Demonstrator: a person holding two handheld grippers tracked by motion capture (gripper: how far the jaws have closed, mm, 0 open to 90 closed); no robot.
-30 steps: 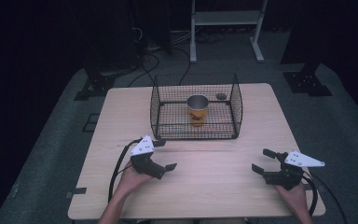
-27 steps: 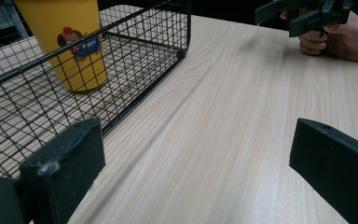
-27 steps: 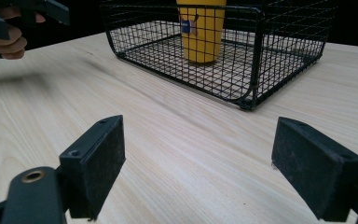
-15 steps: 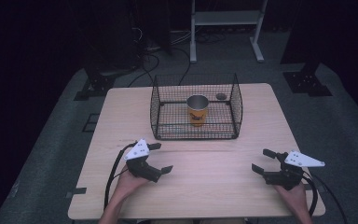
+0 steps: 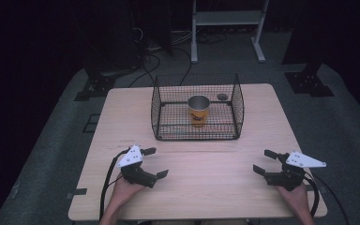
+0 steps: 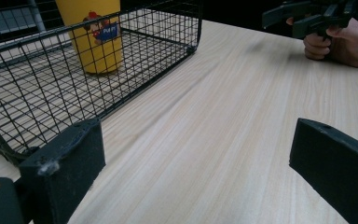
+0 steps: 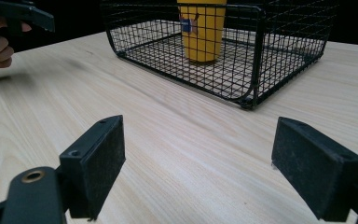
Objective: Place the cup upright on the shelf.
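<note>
A yellow cup (image 5: 198, 110) with a printed label stands upright inside a black wire basket (image 5: 157, 117) at the middle back of the wooden table (image 5: 215, 187). The cup (image 6: 93, 35) appears through the mesh in the left gripper view, and again as the cup (image 7: 201, 32) in the right gripper view. My left gripper (image 5: 153, 162) rests low over the front left of the table, jaws wide apart with nothing between them. At the front right, my right gripper (image 5: 265, 161) is open too and holds nothing. Both point toward the basket.
A small dark round thing (image 5: 222, 97) lies on the table behind the basket. The table's front edge runs just behind both hands. Beyond the table a white stand (image 5: 227, 18) and cables sit on the dark floor.
My left gripper has slid a little back toward the front edge and to the left, sinking slightly. The right gripper, basket and cup have stayed put.
</note>
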